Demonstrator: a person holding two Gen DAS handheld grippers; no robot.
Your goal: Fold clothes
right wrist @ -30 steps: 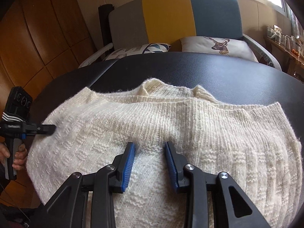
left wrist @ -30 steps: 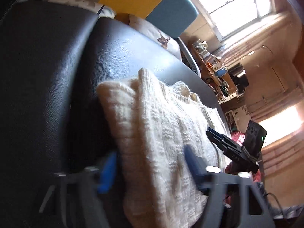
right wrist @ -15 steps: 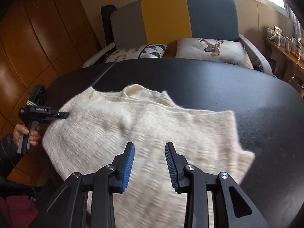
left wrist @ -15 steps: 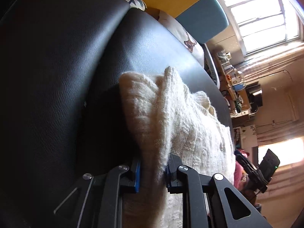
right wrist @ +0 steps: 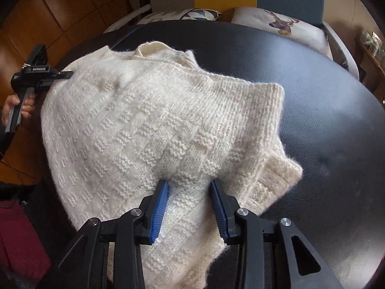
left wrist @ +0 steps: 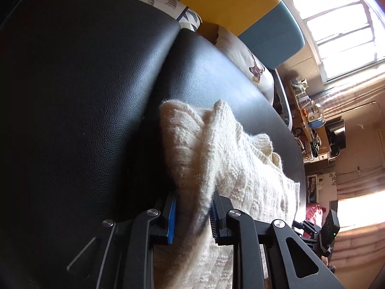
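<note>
1. Two grippers work our cream knit sweater (right wrist: 149, 125), which lies partly folded on the black padded surface (right wrist: 324, 110).
2. Our left gripper (left wrist: 192, 214) pinches its edge tight.
3. Our right gripper (right wrist: 190, 207) sits spread apart, fingers (right wrist: 158, 212) pressing the knit.

Both grippers share one build: the left gripper (left wrist: 192, 214) and the right gripper (right wrist: 190, 212) have matte black angular linkage arms with triangular cut-outs, silver round screw heads at the pivots, and ribbed blue pads (right wrist: 160, 212) lining the fingers. In the right wrist view, at nine o'clock, the left tool's black pistol-style body bears small white lettering, gripped by a hand (right wrist: 14, 107)
</note>
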